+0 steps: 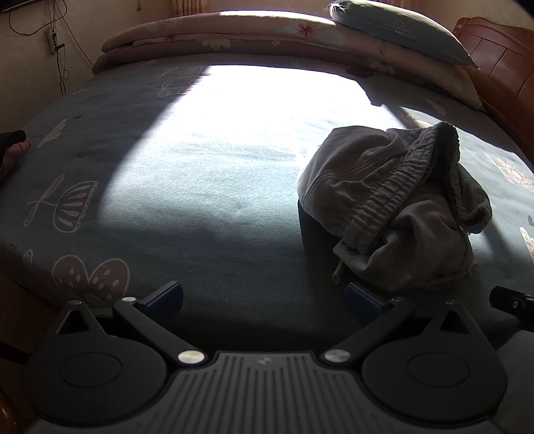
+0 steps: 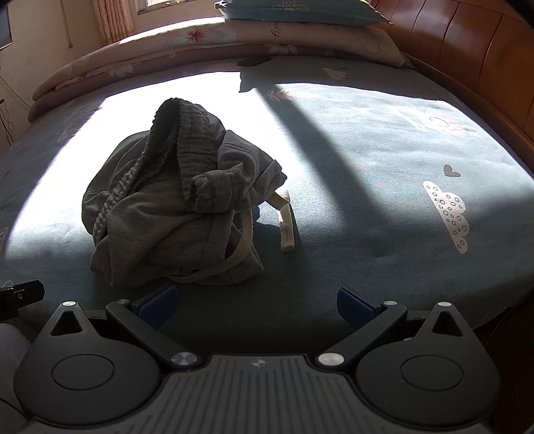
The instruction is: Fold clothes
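Observation:
A crumpled pair of grey sweat shorts (image 1: 393, 207) with a ribbed elastic waistband and a pale drawstring lies in a heap on the blue bed sheet (image 1: 207, 187). In the right wrist view the shorts (image 2: 177, 207) lie ahead and to the left, with the drawstring (image 2: 287, 223) trailing out to their right. My left gripper (image 1: 263, 300) is open and empty, low over the sheet, with the heap just beyond its right finger. My right gripper (image 2: 257, 305) is open and empty, with the heap just beyond its left finger.
A folded floral quilt (image 1: 213, 36) and a pale blue pillow (image 1: 400, 30) lie along the far side of the bed. A wooden headboard (image 2: 467, 56) stands at the right. A bright sun patch (image 1: 273, 103) covers the middle of the sheet. Cables hang on the left wall.

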The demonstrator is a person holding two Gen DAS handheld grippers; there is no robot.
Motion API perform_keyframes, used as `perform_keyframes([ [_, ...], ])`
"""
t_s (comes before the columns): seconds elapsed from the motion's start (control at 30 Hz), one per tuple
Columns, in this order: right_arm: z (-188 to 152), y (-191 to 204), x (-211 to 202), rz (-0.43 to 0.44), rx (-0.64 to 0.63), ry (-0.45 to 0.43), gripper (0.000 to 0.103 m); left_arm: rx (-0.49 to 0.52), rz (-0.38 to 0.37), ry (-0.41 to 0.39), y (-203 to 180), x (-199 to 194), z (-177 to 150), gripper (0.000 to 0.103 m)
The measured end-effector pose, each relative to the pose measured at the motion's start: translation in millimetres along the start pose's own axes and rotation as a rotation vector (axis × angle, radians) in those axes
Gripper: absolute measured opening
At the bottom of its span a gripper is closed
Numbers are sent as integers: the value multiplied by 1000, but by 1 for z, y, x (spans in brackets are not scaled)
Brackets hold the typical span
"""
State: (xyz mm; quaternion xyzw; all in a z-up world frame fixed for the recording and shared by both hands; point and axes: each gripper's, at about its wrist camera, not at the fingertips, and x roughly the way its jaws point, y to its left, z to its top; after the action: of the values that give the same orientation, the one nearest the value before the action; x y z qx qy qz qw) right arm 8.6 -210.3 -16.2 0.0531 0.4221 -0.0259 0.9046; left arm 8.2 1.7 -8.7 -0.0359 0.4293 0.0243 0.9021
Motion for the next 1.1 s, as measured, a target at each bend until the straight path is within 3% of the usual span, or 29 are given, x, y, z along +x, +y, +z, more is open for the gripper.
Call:
perform_keyframes([
  [0.27,4,-6,0,54,14,-35,103,-23,10,-22,2,2,1,102],
  [0.6,10,-16,0,147,37,-94,103,-96,-43,-40,10,9,6,102],
  [0.7,11,-16,1,168,22,-104,102,-101,-18,-43,8,11,8,102],
  [0.8,11,-13,2,185,-9,-107,90,-59,-41,-111,6,8,5,102],
  [0.97,12,-7,4,213,-60,-114,61,-62,-132,-166,8,7,3,102],
  [1.1,12,-3,5,235,-101,-118,58,-30,-124,-194,5,7,5,102],
])
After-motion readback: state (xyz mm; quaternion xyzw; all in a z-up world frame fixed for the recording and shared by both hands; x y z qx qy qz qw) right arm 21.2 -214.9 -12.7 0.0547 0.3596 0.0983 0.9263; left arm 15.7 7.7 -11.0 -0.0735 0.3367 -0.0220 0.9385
